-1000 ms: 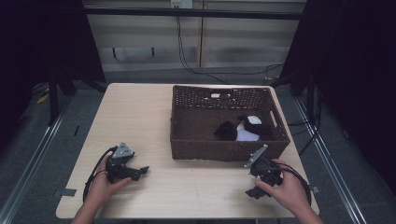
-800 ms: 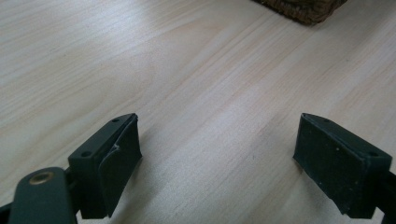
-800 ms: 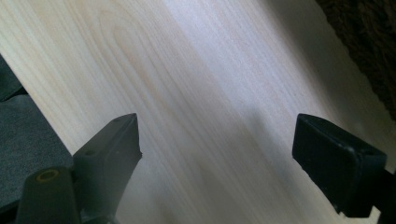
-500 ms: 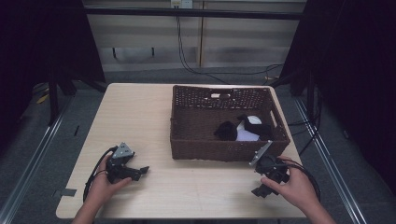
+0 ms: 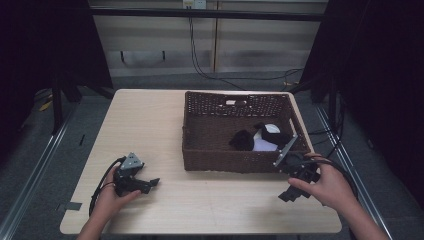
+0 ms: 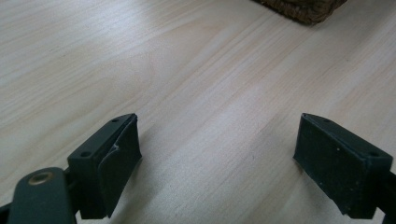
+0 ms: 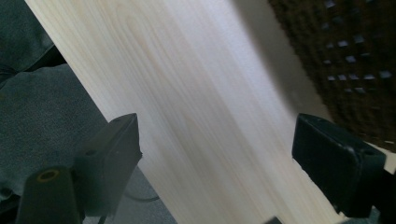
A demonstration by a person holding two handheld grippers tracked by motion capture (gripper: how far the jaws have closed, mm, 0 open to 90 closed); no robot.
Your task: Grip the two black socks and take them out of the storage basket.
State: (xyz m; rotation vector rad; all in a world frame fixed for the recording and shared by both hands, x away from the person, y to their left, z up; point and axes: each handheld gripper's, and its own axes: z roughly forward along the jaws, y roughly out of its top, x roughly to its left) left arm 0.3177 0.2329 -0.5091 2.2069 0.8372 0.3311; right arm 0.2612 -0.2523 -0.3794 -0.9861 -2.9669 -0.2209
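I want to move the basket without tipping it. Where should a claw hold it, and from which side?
Probably the near rim of the basket, from above: its walls stand upright and the top is open, so one jaw can go inside, one outside. The right claw is nearest.

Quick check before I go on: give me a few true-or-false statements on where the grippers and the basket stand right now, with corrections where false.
1. Both grippers have their jaws apart with nothing between them. True: the left gripper and the right gripper each show bare wood between the jaws.
2. The wicker basket sits at the table's left edge. False: it is on the right half.
3. The basket is empty. False: dark items and a white item lie inside.
4. The right gripper is near the basket's front right corner. True.
5. The left gripper touches the basket. False: it is well apart, over the table.
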